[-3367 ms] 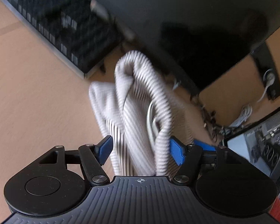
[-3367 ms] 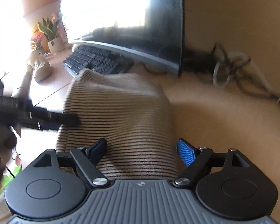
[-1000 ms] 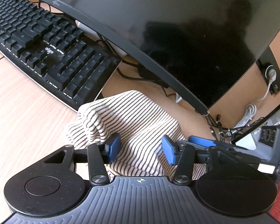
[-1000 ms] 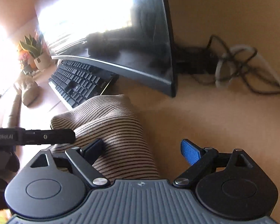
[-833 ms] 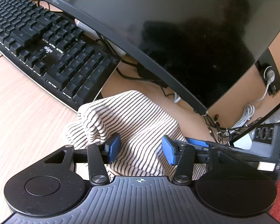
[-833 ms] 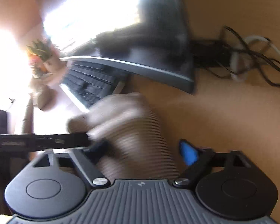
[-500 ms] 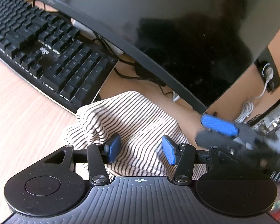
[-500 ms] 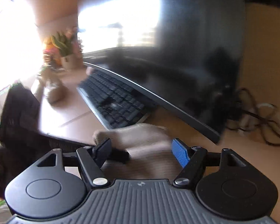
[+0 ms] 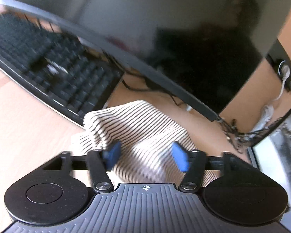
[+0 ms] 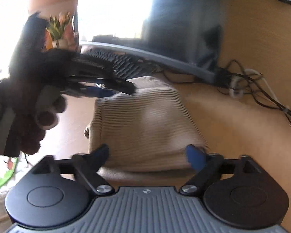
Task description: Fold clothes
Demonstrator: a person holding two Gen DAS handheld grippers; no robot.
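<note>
A folded striped cream garment [image 9: 139, 126] lies on the wooden desk in front of the monitor, also seen in the right wrist view as the garment [image 10: 145, 120]. My left gripper [image 9: 146, 156] hovers over its near part, jaws apart, the cloth showing between the blue pads [image 9: 112, 153] without being pinched. My right gripper [image 10: 148, 155] is open at the garment's near edge, one finger past each side. The left gripper [image 10: 114, 86], held by a dark-gloved hand [image 10: 29, 101], is above the garment's far left corner. Both views are motion-blurred.
A curved black monitor [image 9: 184, 38] stands just behind the garment, with a black keyboard [image 9: 54, 77] to its left. Tangled cables [image 10: 252, 85] lie at the right. A potted plant [image 10: 58, 31] is far left. A wall socket [image 9: 284, 71] and more equipment sit at the right.
The garment, held up 3.4 s ago, now rests folded on the desk. The right gripper swung from its right side to its near edge. The left gripper's jaws widened slightly and it is moving.
</note>
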